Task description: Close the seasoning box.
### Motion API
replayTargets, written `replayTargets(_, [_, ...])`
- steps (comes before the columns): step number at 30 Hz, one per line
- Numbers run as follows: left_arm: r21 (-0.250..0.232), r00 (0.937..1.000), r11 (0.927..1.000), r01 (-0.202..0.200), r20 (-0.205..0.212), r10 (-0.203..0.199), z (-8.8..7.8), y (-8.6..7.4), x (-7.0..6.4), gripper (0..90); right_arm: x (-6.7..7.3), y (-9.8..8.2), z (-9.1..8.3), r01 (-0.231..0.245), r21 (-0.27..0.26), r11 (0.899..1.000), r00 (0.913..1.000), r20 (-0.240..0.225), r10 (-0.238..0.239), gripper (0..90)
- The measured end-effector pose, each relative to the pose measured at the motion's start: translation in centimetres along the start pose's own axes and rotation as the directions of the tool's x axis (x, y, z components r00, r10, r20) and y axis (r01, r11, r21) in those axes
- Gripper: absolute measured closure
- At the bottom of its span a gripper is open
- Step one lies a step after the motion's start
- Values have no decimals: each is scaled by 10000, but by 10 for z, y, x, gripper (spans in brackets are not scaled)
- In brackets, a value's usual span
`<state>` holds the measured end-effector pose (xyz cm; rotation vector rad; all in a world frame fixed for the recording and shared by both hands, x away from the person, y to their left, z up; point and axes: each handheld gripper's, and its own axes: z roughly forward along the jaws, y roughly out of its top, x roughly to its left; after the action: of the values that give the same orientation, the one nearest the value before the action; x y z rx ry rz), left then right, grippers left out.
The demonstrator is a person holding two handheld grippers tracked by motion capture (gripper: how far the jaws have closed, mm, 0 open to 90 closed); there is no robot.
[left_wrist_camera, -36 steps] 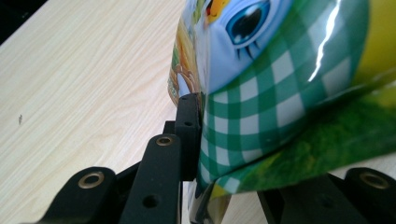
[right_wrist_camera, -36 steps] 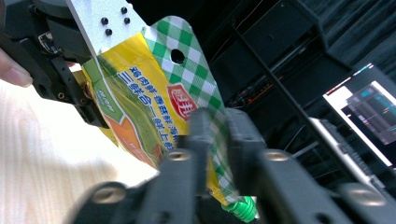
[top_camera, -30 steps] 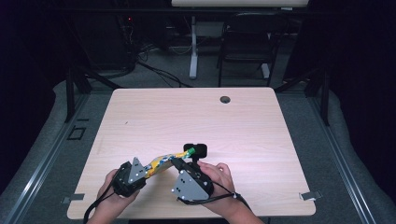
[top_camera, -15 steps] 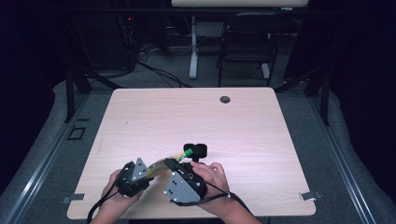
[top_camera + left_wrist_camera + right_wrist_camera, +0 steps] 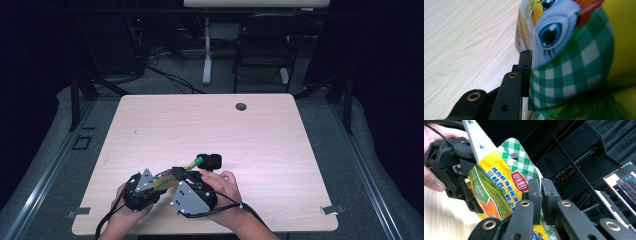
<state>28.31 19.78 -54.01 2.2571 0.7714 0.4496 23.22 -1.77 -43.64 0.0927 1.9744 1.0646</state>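
A yellow pouch with a green checked top hangs just above the table's front, between my two grippers. My left gripper is shut on its lower end. In the left gripper view one black jaw presses flat against the printed pouch. My right gripper sits close beside the left one. Its jaws have just been opening and stand a narrow slit apart, with the pouch lying behind the left jaw and nothing seen in the slit. The left gripper grips the pouch's far edge there.
A small black object lies on the wooden table just beyond the pouch's green end. A round cable hole sits near the far edge. Beyond the table stand a dark chair and desk legs.
My right gripper has shifted a little left, closer to the left gripper. The pouch stays in the left gripper's hold.
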Motion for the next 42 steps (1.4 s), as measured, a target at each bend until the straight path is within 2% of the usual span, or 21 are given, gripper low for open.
replayTargets(5, [-211, 9988, 9994, 259, 411, -250, 3, -4, 6, 763, -2, 2, 5, -85, 25, 10000, 9999, -82, 85, 846])
replayTargets(11, [-96, 9967, 9988, 478, 658, -470, 9, -9, 10, 764, -1, 2, 12, -160, 150, 9998, 9996, -210, 163, 826])
replayTargets(16, [58, 9968, 9987, 505, 622, -508, 13, -13, 13, 763, 1, 0, 15, -203, 215, 9996, 9993, -299, 209, 823])
replayTargets(17, [-83, 9955, 9977, 672, 672, -665, 14, -15, 15, 764, 1, -1, 15, -200, 205, 9996, 9993, -306, 206, 824])
replayTargets(21, [-95, 9942, 9970, 770, 765, -760, 14, -16, 18, 764, 1, -1, 13, -212, 161, 9996, 9993, -300, 217, 814])
replayTargets(23, [-193, 9924, 9952, 955, 794, -937, 15, -18, 19, 764, 0, -2, 10, -270, 98, 9996, 9993, -266, 273, 794])
replayTargets(28, [-330, 9841, 9880, 1508, 996, -1469, 16, -24, 28, 762, -12, -9, -4, -641, -15, 9979, 9979, -71, 641, 749])
replayTargets(29, [-306, 9814, 9863, 1623, 1089, -1581, 16, -25, 29, 761, -17, -13, -8, -832, 100, 9965, 9965, 52, 831, 739])
replayTargets(30, [-306, 9814, 9863, 1623, 1089, -1581, 16, -25, 29, 761, -17, -13, -8, -832, 100, 9965, 9965, 52, 831, 739])
replayTargets(31, [-277, 9781, 9840, 1757, 1181, -1714, 16, -27, 30, 761, -21, -17, -9, -899, 161, 9958, 9959, 139, 897, 733])
replayTargets(32, [-292, 9789, 9835, 1785, 1066, -1745, 17, -27, 30, 759, -25, -22, -10, -1032, 289, 9942, 9944, 242, 1026, 724])
replayTargets(33, [-261, 9752, 9817, 1885, 1230, -1839, 17, -29, 32, 758, -28, -25, -11, -1151, 362, 9927, 9930, 291, 1141, 717])
replayTargets(36, [-328, 9607, 9684, 2472, 1383, -2406, 18, -34, 38, 751, -37, -39, -11, -1652, 640, 9842, 9860, 360, 1631, 677])
replayTargets(38, [-342, 9587, 9658, 2569, 1356, -2502, 18, -36, 40, 741, -43, -49, -10, -1960, 917, 9763, 9805, 297, 1940, 637])
replayTargets(40, [-321, 9562, 9642, 2633, 1414, -2565, 17, -37, 41, 733, -44, -52, -8, -2021, 1013, 9741, 9793, 325, 1998, 621])
replayTargets(42, [-329, 9556, 9623, 2701, 1309, -2638, 18, -37, 41, 710, -47, -59, -5, -2184, 1283, 9674, 9758, 356, 2156, 580])
